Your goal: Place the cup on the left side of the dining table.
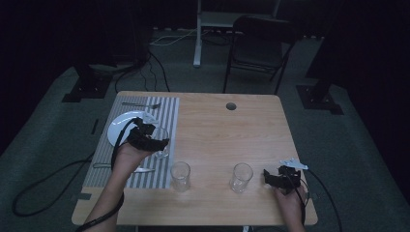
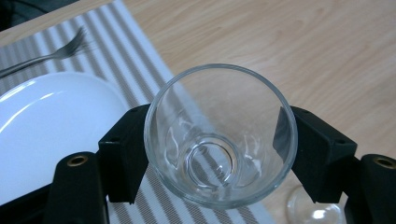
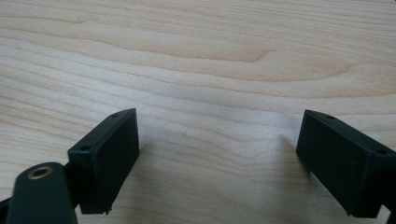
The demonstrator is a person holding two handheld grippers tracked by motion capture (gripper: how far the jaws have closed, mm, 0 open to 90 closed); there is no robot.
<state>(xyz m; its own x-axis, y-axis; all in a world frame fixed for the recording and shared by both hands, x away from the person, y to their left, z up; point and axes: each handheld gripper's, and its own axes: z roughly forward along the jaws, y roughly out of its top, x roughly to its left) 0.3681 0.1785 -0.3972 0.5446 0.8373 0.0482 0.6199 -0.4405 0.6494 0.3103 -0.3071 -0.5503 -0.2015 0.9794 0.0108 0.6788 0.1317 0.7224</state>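
Glass tumbler (image 2: 220, 135) clamped in left gripper (image 1: 153, 141) should settle upright on striped placemat (image 2: 140, 60) beside white plate (image 2: 51, 126); right gripper (image 3: 219, 163) rests agape, empty.

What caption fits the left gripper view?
Left hand-held gripper clamps an empty glass above the striped mat, beside the plate.

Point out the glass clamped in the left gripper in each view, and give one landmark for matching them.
High view: the held glass sits left of centre, at the striped placemat's right edge.
Left gripper view: it sits centre frame, clamped between both black jaws.
Right gripper view: bare wooden table between open jaws.
Shared landmark: the white plate.
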